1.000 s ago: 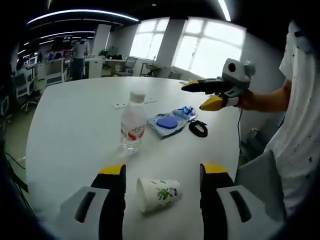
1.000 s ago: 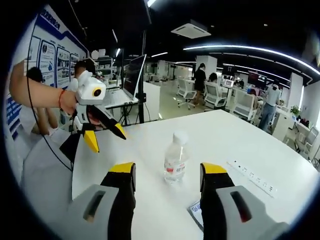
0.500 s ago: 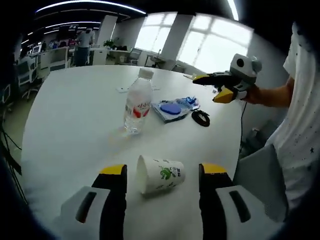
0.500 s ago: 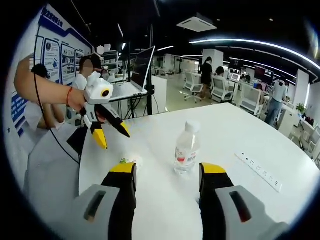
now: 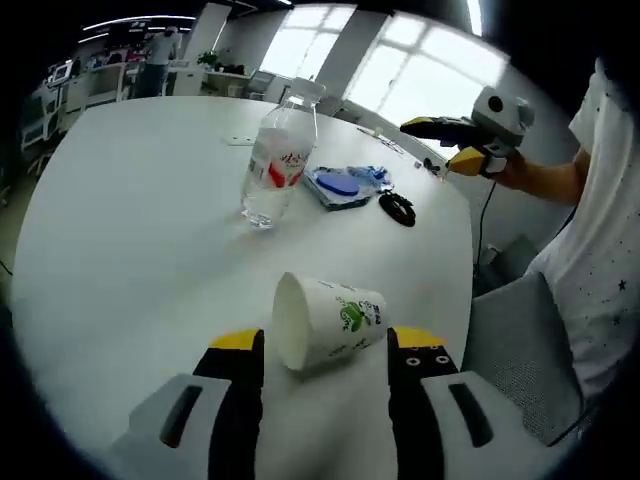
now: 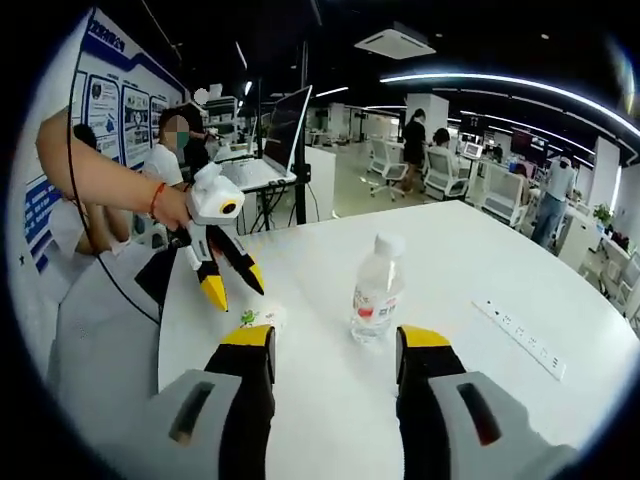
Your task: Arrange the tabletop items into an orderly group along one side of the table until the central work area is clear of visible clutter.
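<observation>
A white paper cup (image 5: 325, 318) with a green print lies on its side on the white table (image 5: 130, 250). My left gripper (image 5: 328, 345) is open, its yellow-tipped jaws standing just short of the cup on either side. In the right gripper view the left gripper (image 6: 236, 287) hangs open just above the cup (image 6: 258, 318). A clear water bottle (image 5: 275, 165) with a red label stands upright farther out. My right gripper (image 6: 333, 340) is open and holds nothing, with the bottle (image 6: 376, 290) beyond it. The right gripper (image 5: 465, 140) also hovers above the table's edge.
A blue packet (image 5: 345, 185) and a coiled black cable (image 5: 398, 208) lie past the bottle. A white power strip (image 6: 520, 335) lies on the table. A grey chair (image 5: 520, 340) stands at the table's edge beside the person. Desks, a monitor (image 6: 280, 130) and people fill the room behind.
My left gripper has come down and forward, so the cup now lies close between its jaw tips. The right gripper has stayed open and moved little.
</observation>
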